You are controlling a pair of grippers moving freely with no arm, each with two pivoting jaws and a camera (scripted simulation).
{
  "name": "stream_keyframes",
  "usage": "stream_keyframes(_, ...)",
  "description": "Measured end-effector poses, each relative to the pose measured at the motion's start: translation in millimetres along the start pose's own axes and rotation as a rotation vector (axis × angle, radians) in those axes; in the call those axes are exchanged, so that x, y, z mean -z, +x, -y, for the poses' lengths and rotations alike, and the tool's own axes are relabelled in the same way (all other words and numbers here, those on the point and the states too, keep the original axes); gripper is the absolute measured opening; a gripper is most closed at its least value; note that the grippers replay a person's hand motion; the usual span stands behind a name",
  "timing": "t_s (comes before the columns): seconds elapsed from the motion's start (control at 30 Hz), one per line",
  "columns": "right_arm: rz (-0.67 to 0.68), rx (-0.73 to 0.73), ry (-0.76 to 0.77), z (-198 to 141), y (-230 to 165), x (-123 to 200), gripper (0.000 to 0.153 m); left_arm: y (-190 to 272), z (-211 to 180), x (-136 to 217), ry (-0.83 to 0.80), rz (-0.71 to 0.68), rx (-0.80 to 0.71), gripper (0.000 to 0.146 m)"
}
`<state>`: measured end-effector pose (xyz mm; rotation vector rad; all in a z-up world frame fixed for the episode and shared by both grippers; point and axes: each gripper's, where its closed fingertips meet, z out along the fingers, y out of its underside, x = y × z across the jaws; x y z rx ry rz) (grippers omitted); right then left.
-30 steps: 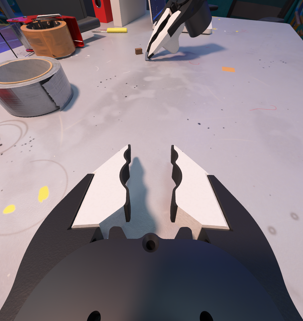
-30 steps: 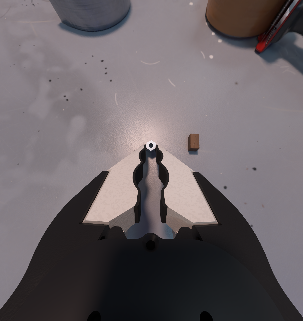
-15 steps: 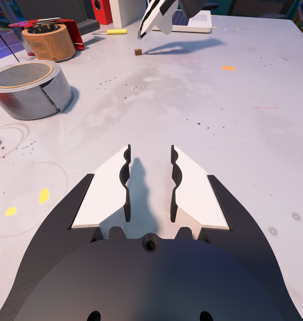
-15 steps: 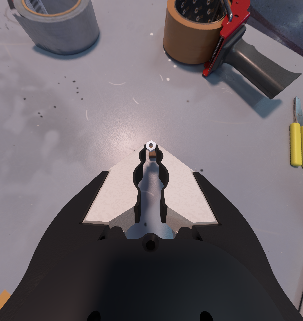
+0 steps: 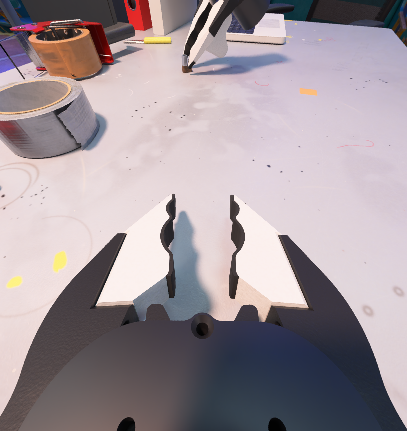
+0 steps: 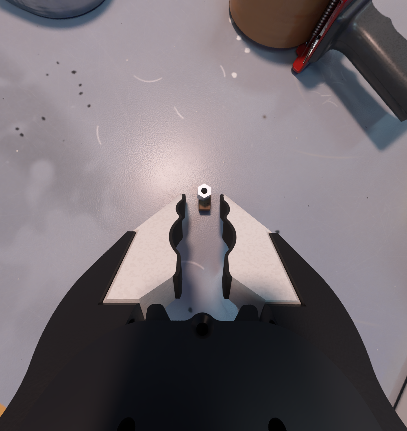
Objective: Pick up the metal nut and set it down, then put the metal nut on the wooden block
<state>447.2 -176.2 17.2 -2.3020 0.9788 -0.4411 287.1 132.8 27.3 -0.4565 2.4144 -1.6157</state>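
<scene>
The grey table is scuffed. The left claw waits nearby, spread and empty. Far ahead, the right claw stands parted, gripping nothing; between its tips the metal nut sits atop the wooden block. Placement looks done; only withdrawal remains.

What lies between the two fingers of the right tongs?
In the right wrist view, the small brown wooden block lies between the open right tongs' fingers, with the white hexagonal metal nut on it.

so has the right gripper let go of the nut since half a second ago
Yes. The right gripper was shut on the metal nut; now its jaws stand apart, clear of it, and it sits lower toward the wooden block, the tape dispenser looming larger.
</scene>
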Motion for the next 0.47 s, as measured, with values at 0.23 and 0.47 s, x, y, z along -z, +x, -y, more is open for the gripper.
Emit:
stream_keyframes(0.23,-0.002,-0.041,0.117,10.2,-1.4,15.8,0.032,-0.5,1.5,2.3,0.009,0.005,-0.005,0.046)
stream_keyframes(0.47,-0.016,-0.067,0.226,7.9,-17.5,23.3,0.035,4.0,1.8,-0.1,0.004,-0.002,-0.011,0.047)
